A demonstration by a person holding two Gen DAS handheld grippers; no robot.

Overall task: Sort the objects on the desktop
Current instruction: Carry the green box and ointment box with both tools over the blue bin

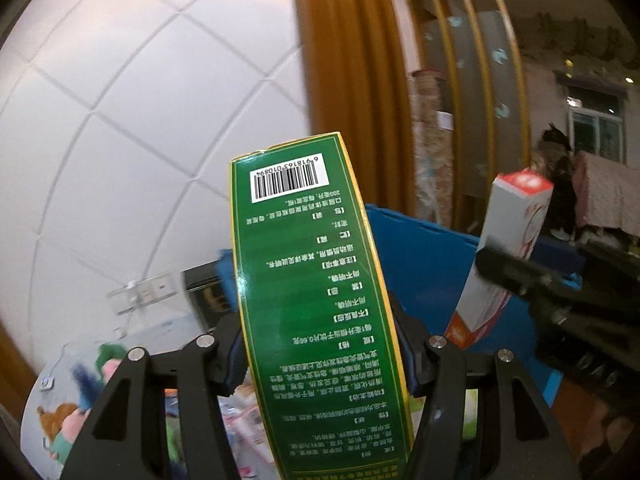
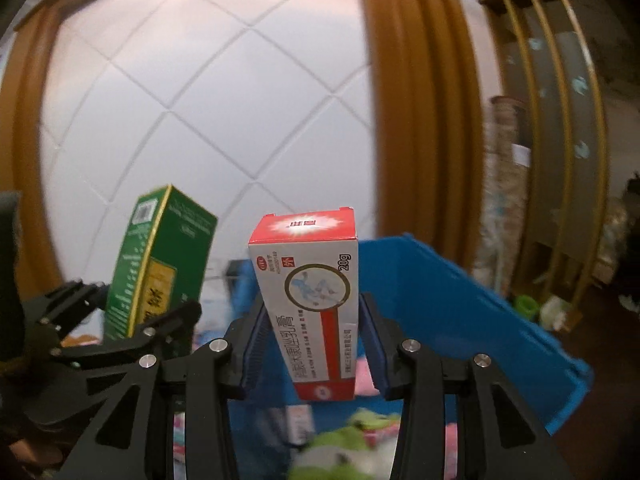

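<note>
Green was the colour closest to you: your left claw held a tall green box with a yellow edge. Its blue pads pressed on both long sides, and the box stood up between them. You could see small white writing and a barcode near the top of the box. Your right claw held a smaller white and red box the same way, with a pad tight on each side. That box had a red top and a round picture on its front.

Each box showed up in the other camera too. From the right one, the green box sat to the left, held up in the other black claw. From the left one, the white and red box leaned off to the right.

Just behind both boxes was a blue bin. Soft, blurry things in green, pink and white lay in it, too fuzzy to name.

Farther back was a white wall with crossing lines. Beside it stood a brown wooden frame, then a shelf with thin gold bars.
</note>
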